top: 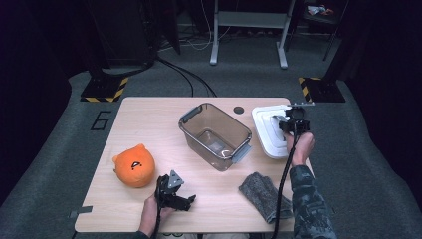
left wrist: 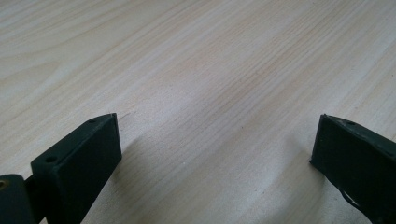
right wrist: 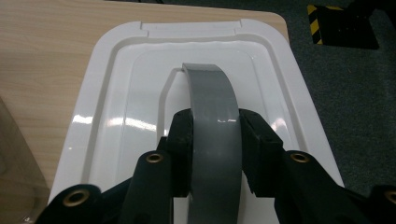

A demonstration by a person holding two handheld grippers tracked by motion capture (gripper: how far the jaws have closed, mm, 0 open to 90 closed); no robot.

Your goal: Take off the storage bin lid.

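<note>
Glossy white plastic lid (right wrist: 196,88): looks light, stiff, probably slick. Right gripper (right wrist: 215,149) fingers clamp its grey handle (right wrist: 212,116) dead centre; left gripper (left wrist: 212,154) fingers spread, empty, over bare desk (left wrist: 196,60).

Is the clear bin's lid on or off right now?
Off. The white lid lies on the table beside the open clear bin.

In the right gripper view the grey handle (right wrist: 212,126) runs off the bottom edge, its near end hidden behind the jaws, and the white lid (right wrist: 112,121) is cut off at lower left. At the left edge, the clear bin (right wrist: 11,172) shows just a blurred sliver
</note>
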